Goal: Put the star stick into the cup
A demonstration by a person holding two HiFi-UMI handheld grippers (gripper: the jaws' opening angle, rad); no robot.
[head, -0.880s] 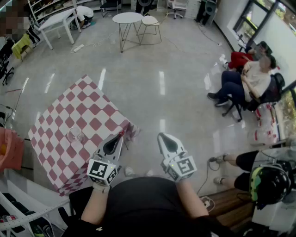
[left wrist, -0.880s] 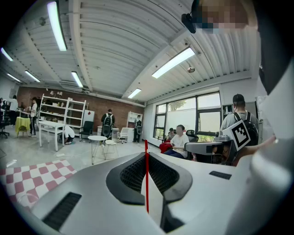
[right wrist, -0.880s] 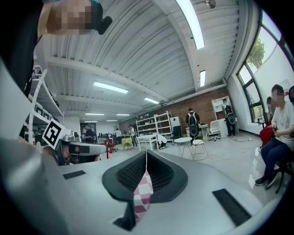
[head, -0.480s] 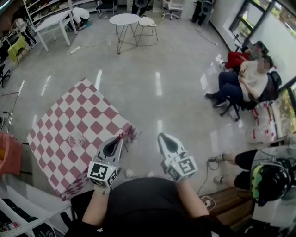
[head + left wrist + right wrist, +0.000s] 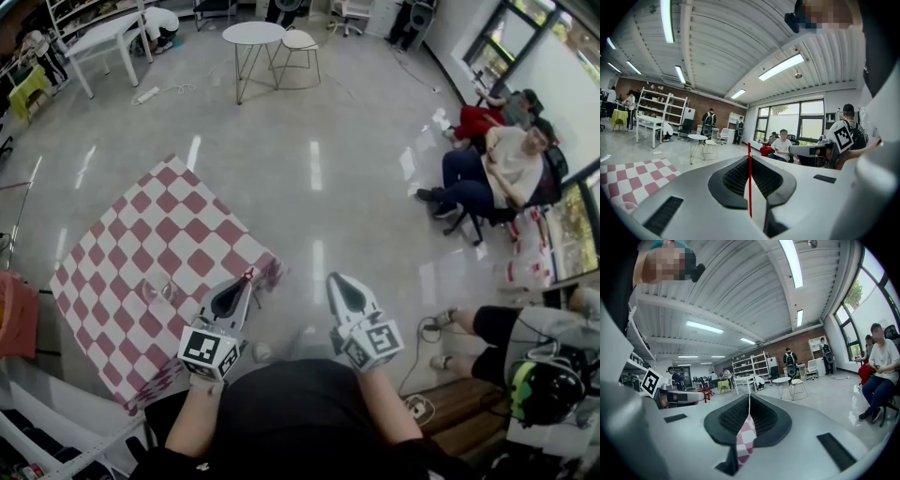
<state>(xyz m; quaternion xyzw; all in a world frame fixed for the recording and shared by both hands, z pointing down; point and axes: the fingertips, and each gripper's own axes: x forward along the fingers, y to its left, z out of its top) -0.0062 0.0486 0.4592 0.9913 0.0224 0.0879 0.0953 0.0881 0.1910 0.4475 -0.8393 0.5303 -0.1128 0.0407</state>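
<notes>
Since the head view has the left gripper [image 5: 247, 279] at the near edge of the checked tablecloth [image 5: 141, 225], we'd say the step in hand is carrying the star stick [image 5: 249, 273] over to the cup [image 5: 155, 292], which sits well apart on the cloth. To do it well we'd swing across above the rim, tip the stick downward, and only then let go (clear glass, so that rim's easy to misjudge). Beside it the right gripper [image 5: 335, 279] hangs over the glossy floor.

Left gripper view: jaws pinched on the stick [image 5: 750, 187], a thin, stiff-looking red rod between ribbed black pads. We'd hold the squeeze steady or it could pivot.

Right gripper view: jaws together, nothing gripped that we can see, just a sliver of red-and-white check in the slit. The stick's little red star [image 5: 705, 393] pokes off the other gripper's tip
</notes>
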